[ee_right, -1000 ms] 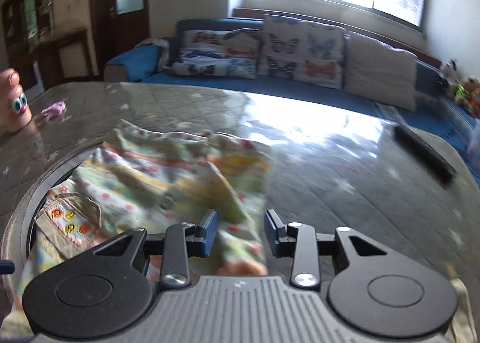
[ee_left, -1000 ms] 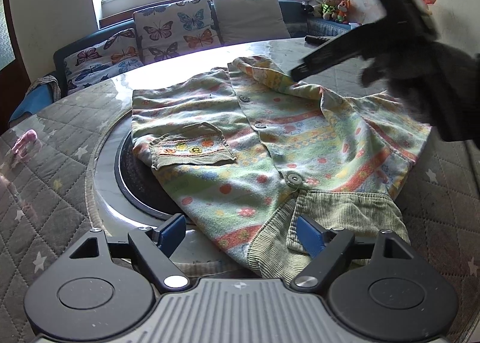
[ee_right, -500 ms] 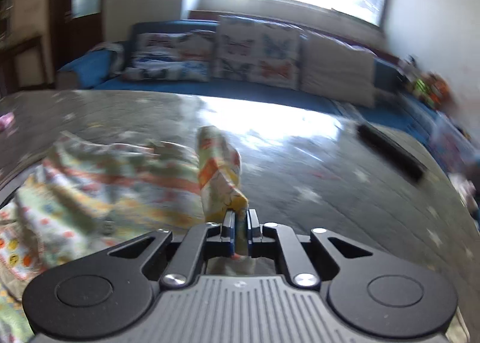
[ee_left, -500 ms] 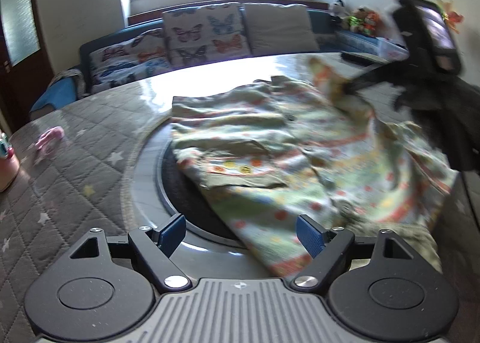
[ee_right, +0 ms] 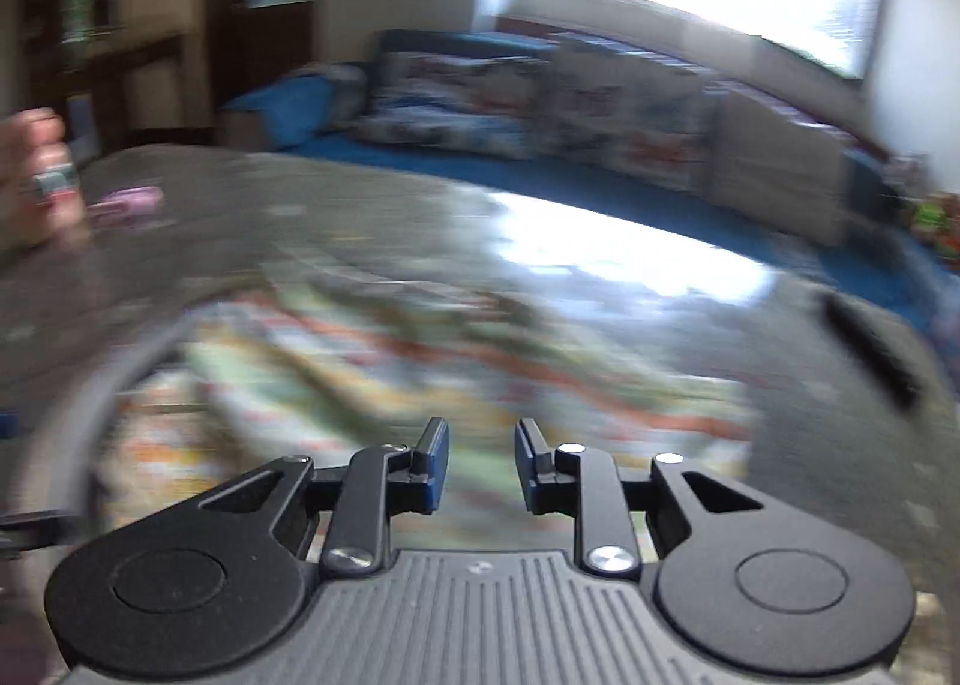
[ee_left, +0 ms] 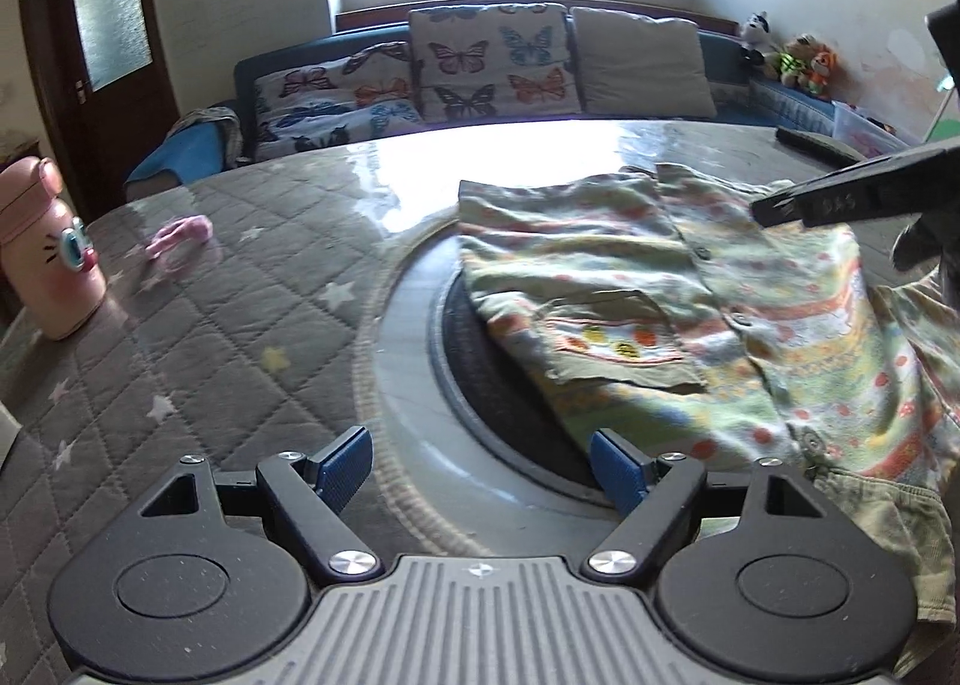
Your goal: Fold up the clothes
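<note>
A small patterned button shirt (ee_left: 708, 313) with a chest pocket and green corduroy cuffs lies on the round table, partly over the turntable ring. My left gripper (ee_left: 483, 466) is open and empty, low over the ring at the shirt's left edge. My right gripper (ee_right: 482, 466) is open and empty above the shirt (ee_right: 420, 361), which is blurred in the right wrist view. One of its black fingers (ee_left: 840, 199) shows above the shirt's far right side in the left wrist view.
The table has a grey quilted cover (ee_left: 180, 325) and a grey turntable ring (ee_left: 408, 349). A pink cat bottle (ee_left: 51, 253) and a small pink item (ee_left: 180, 235) sit at the left. A black remote (ee_right: 870, 349) lies far right. A sofa stands behind.
My right gripper, shut on a fold of the shirt half a second ago, has opened and let it go. The shirt lies flatter. My left gripper has shifted left.
</note>
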{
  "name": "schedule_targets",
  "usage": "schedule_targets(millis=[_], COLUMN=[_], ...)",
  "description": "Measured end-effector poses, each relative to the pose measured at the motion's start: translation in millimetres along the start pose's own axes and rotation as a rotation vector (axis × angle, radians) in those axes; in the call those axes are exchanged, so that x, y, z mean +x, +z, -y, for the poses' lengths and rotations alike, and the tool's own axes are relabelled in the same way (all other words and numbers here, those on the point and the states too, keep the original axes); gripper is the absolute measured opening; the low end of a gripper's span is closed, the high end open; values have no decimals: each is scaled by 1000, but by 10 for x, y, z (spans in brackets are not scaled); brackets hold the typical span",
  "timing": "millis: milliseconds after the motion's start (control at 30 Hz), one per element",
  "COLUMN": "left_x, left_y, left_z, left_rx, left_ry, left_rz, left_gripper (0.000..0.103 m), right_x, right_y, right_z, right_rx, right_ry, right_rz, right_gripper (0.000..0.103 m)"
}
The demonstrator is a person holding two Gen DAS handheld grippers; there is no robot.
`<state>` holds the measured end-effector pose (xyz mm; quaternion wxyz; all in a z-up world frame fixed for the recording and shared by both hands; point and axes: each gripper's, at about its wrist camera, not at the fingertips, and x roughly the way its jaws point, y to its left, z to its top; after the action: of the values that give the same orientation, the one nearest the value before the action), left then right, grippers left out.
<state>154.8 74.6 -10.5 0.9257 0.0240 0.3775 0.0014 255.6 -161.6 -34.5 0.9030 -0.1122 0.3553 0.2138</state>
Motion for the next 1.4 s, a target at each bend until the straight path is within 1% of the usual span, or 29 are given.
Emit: schedule_targets(millis=[100,200,367,500,667,833,867,900,967,1067,1167,1300,1400], left_x=[-28,-55,-36,-6,55,82,89,92,88,73,40,5,-6], left_y=[-27,-53,-75,-69,-66,-66,-63,-62,-55,-27,28,132,227], left_z=[-85,-166,-224,-283,-335,-378,-382,-387,-393,-404,-399,-355,-302], left_rx=[-13,-24,-35,-45,-53,-61,-61,-62,-65,-69,-65,-43,-22], left_ry=[3,4,5,3,8,13,15,17,23,33,44,64,79], left_rz=[2,5,-2,-6,-17,-22,-23,-23,-25,-21,-11,10,24], left_gripper=[82,83,83,83,83,83,83,83,82,82,78,76,75], right_x=[99,224,502,740,1017,1125,1127,1123,1098,1022,835,549,261], right_y=[80,178,387,504,561,533,530,526,512,491,489,478,404], right_z=[-385,-698,-990,-1057,-1135,-1134,-1132,-1127,-1112,-1047,-865,-588,-274], right_rx=[-32,-64,-65,-42,-21,-14,-17,-21,-30,-29,15,61,111], right_ry=[115,162,175,177,132,95,88,76,60,48,43,33,19], right_rz=[-24,-25,-26,-40,-60,-71,-69,-70,-65,-56,-30,10,46], right_gripper=[28,28,28,28,28,25,16,9,5,4,4,4,4])
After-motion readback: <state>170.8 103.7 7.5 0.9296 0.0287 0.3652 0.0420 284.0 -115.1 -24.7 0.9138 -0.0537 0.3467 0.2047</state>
